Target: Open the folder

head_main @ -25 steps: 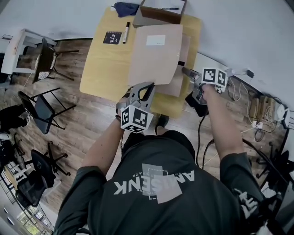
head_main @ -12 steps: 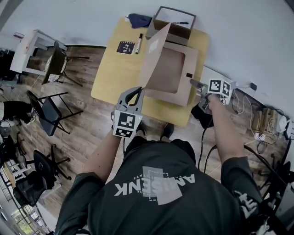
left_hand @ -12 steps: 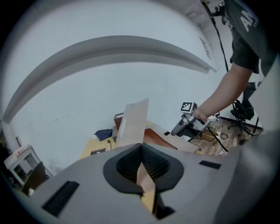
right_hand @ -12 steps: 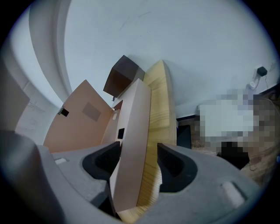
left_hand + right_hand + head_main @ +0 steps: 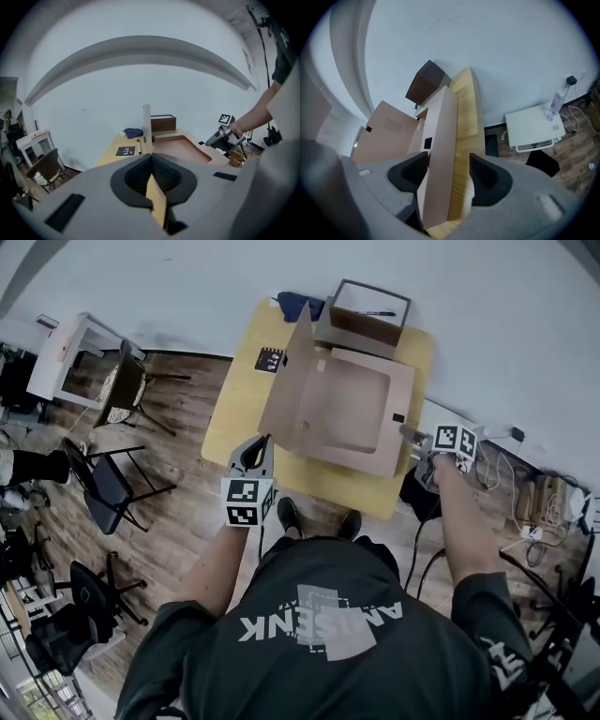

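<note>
The opening step is well along. The folder (image 5: 354,413) lies on the counter (image 5: 234,404), spanning from its middle to its right edge. The cover (image 5: 289,390) is swung up off the base and stands close to upright along the folder's left side. The left claw (image 5: 262,442) is at the cover's near free corner. In the left gripper view its jaws are clenched, with the card rising edge-on straight above their tips, so it appears to be grasping the cover there. The right claw (image 5: 405,431) is released: its jaws stand apart astride the base's right edge, with a strip of bare counter showing beside one pad. The next move probably calls for carrying the cover on over toward the counter's left edge and laying it flat, while the base is steadied so it does not slide or tip.
</note>
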Tool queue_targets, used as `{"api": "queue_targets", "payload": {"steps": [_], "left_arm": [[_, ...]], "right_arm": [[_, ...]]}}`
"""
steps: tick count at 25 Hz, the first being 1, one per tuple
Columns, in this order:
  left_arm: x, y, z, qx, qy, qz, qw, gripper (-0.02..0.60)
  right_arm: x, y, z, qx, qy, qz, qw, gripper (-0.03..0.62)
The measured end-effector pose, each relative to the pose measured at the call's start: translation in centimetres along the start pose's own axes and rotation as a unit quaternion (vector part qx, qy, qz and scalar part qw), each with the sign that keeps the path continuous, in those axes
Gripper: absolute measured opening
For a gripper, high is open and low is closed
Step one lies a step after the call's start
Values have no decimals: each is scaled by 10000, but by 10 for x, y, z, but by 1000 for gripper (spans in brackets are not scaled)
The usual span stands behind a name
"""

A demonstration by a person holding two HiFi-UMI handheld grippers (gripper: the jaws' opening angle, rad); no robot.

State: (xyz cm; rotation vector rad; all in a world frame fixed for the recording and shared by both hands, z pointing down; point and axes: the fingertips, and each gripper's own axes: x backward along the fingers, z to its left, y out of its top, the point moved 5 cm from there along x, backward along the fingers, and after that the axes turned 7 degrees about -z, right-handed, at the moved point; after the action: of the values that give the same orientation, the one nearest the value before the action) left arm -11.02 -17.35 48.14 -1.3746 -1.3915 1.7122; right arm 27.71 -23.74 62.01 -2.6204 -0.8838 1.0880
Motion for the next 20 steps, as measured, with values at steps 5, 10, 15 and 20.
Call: {"api": "queue_targets", "payload": {"steps": [5, 10, 15, 20], "left_arm": [[0, -17, 39, 280, 246, 243, 9990, 3], [-6, -35, 64, 648, 363, 406, 9964, 5], [-10, -54, 88, 909, 523, 603, 9927, 12], [-20, -77, 107, 1179, 613, 865, 9874, 25]], "right_arm": [[3, 1, 5, 24, -224, -76, 9997, 272], [7, 0, 4, -53, -408, -133, 9991, 272], [5, -1, 7, -121, -522, -89, 9985, 273], [6, -1, 7, -185, -651, -163, 9976, 273]]}}
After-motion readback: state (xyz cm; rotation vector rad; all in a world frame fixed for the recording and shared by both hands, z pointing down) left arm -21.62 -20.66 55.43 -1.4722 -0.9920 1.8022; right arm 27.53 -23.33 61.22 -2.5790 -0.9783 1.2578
